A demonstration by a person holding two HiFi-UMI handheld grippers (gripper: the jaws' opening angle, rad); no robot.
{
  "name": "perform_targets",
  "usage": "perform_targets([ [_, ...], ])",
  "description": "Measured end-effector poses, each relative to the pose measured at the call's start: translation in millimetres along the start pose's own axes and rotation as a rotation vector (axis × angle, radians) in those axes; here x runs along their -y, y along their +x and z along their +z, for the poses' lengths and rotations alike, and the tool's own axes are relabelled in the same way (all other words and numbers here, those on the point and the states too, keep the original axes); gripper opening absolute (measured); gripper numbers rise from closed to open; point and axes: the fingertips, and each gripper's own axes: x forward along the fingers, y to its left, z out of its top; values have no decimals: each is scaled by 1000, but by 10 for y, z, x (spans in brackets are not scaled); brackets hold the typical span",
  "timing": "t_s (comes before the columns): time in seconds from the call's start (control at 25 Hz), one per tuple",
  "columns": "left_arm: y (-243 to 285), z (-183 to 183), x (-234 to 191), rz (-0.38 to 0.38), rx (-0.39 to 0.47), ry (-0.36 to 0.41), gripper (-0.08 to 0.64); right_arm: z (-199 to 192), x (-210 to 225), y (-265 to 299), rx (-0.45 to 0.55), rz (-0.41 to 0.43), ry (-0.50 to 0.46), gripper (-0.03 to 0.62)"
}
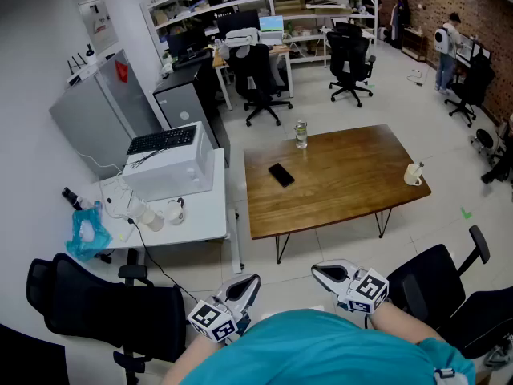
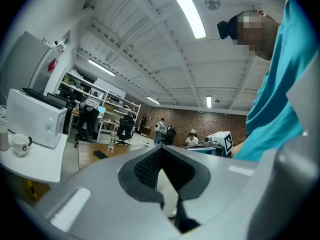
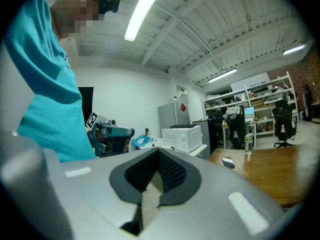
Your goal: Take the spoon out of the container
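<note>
A small white container (image 1: pixel 413 175) stands at the right edge of the wooden table (image 1: pixel 345 195); a thin handle, seemingly the spoon (image 1: pixel 420 165), sticks up from it. Both grippers are held close to my body, well short of the table. The left gripper (image 1: pixel 254 280) is shut and empty, and its jaws (image 2: pixel 159 151) meet with nothing between them. The right gripper (image 1: pixel 316 271) is also shut and empty, with its pads together (image 3: pixel 159 153). Each gripper view shows the other gripper beside a teal shirt.
A black phone (image 1: pixel 281 175) and a water bottle (image 1: pixel 300 134) sit on the table. A white side table (image 1: pixel 200 215) to the left carries a white box with a keyboard and mugs. Black office chairs (image 1: pixel 104 307) flank me at lower left and lower right (image 1: pixel 437 287).
</note>
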Motion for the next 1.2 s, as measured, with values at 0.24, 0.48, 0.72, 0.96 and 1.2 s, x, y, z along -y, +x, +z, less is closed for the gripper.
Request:
perform_targets([
  [0.24,626,-67,345,-7,7,14,-3,-35,360,-615,-14,1,2,2],
  [0.48,1176,-75,503,-52,12,18,-2,38,739,-988,-32,-27,-24,2],
  [0.72,1613,-193,310,-135,2,-16,-2,-26,1178,-983,-52,-78,-31,2],
  [0.96,2015,-396,-567,-206,10,-59,-2,-127,1923,-474,-81,-150,-43,2],
  [1.2,2502,-1046,-2258,-299,43,-88,-2,-946,3150,468,-121,-297,-27,2],
])
